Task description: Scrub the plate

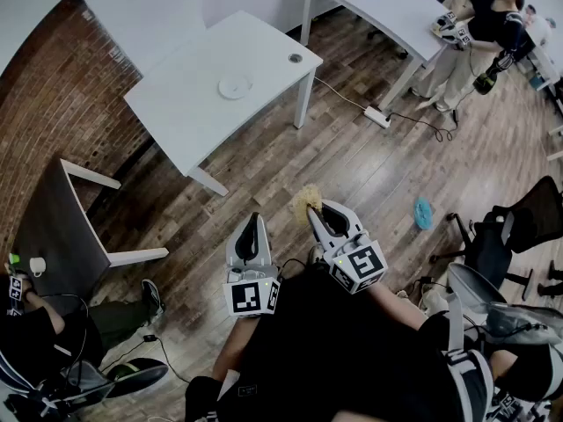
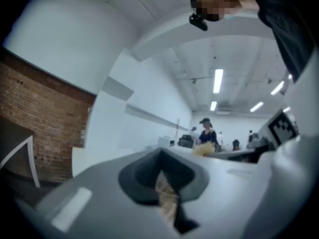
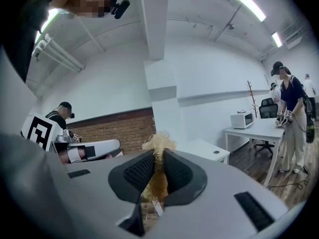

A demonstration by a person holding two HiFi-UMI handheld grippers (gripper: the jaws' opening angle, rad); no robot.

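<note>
A small white plate [image 1: 235,86] lies on a white table [image 1: 193,104] well ahead of me, far from both grippers. I hold both grippers close to my chest over the wooden floor. My right gripper [image 1: 318,214] is shut on a tuft of yellow fibrous scrubber [image 1: 306,201]. In the right gripper view the scrubber [image 3: 159,144] sticks up between the dark pads [image 3: 139,172] of this gripper [image 3: 158,171]. My left gripper [image 1: 253,232] has its jaws together with nothing between them, and the same shows in the left gripper view [image 2: 162,172].
A second white table [image 1: 396,7] stands at the back right, with a person [image 1: 479,33] beside it. A power strip [image 1: 378,117] and cable lie on the floor, and so does a blue object [image 1: 423,212]. Chairs [image 1: 501,236] stand at the right, a grey table [image 1: 44,227] at the left.
</note>
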